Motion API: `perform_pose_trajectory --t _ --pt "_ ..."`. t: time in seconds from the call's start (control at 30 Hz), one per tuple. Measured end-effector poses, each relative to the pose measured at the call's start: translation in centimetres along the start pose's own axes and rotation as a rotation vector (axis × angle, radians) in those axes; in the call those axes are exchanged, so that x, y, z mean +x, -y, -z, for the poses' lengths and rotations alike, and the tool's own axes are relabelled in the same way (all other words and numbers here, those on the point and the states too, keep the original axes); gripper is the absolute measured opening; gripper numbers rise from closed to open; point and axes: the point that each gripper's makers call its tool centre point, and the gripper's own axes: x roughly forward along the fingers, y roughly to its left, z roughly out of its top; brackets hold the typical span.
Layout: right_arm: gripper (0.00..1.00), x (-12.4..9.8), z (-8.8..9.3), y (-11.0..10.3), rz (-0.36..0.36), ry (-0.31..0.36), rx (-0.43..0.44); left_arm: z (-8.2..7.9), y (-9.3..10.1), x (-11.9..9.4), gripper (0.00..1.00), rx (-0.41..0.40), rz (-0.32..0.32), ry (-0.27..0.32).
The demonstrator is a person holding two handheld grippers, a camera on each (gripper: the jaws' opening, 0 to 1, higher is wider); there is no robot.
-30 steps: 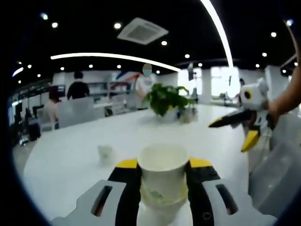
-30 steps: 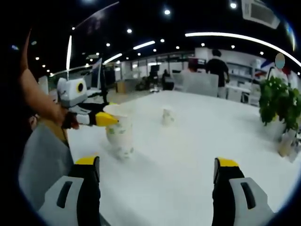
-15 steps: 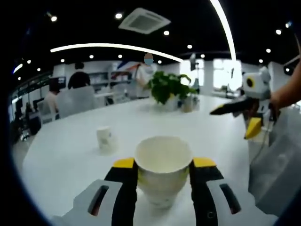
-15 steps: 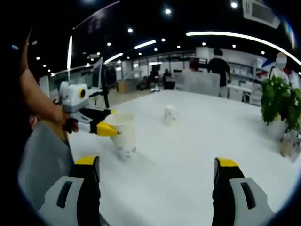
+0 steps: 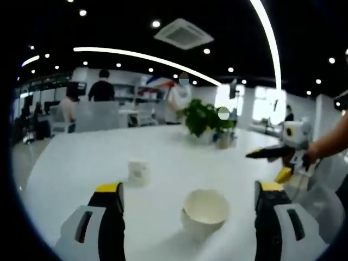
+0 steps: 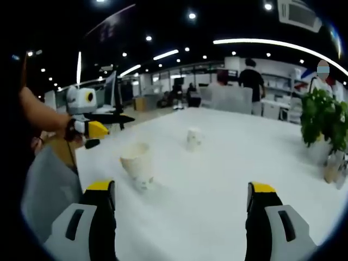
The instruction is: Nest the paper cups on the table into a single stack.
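A wide open-plan office with ceiling spotlights and people at desks in the background lies behind a long white tabletop (image 5: 70, 163); a potted plant (image 5: 205, 118) stands toward its far side, seen also in the right gripper view (image 6: 321, 125); the nearer paper cup (image 5: 205, 213) stands upright on the tabletop between the yellow-tipped jaws of the left hand-held gripper (image 5: 187, 191), which are spread wide and touch nothing; in the right gripper view that cup (image 6: 137, 163) looks like one cup seated in another, though blur makes this uncertain; a second paper cup (image 5: 138, 172) stands well apart, further across the tabletop, and shows in the right gripper view too (image 6: 193, 138); the right hand-held gripper (image 6: 182, 190) is likewise wide open and empty, with bare tabletop between its jaws; the left hand-held gripper also appears at the left of the right gripper view (image 6: 89, 128), held by a person's hand, and the right one at the right of the left gripper view (image 5: 280, 157); these cups are probably very light, thin-walled and easy to crush or tip, with a smooth tapered side that could slip upward out of a squeeze; the far cup would best be taken across the upper wall just under the stiffer rolled rim, with gentle pressure, then lowered straight into the nearer cup so it nests rather than knocks it over.
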Motion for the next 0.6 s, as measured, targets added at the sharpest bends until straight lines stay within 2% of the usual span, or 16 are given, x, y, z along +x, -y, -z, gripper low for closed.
perform_pose_trajectory --t 0.2,0.33,0.6 --pt "1.00 0.6 -0.7 0.6 0.001 0.016 -0.020 0.2 -3.0 -2.5 0.99 0.028 -0.056 -0.021" --pt "1.00 0.9 -1.0 1.3 0.000 0.014 -0.033 0.1 -5.2 -4.6 0.99 0.021 -0.108 -0.003" --pt "1.00 2.1 -1.5 2.5 -0.007 0.020 -0.051 1.6 -6.5 -7.9 0.99 0.039 -0.127 -0.030"
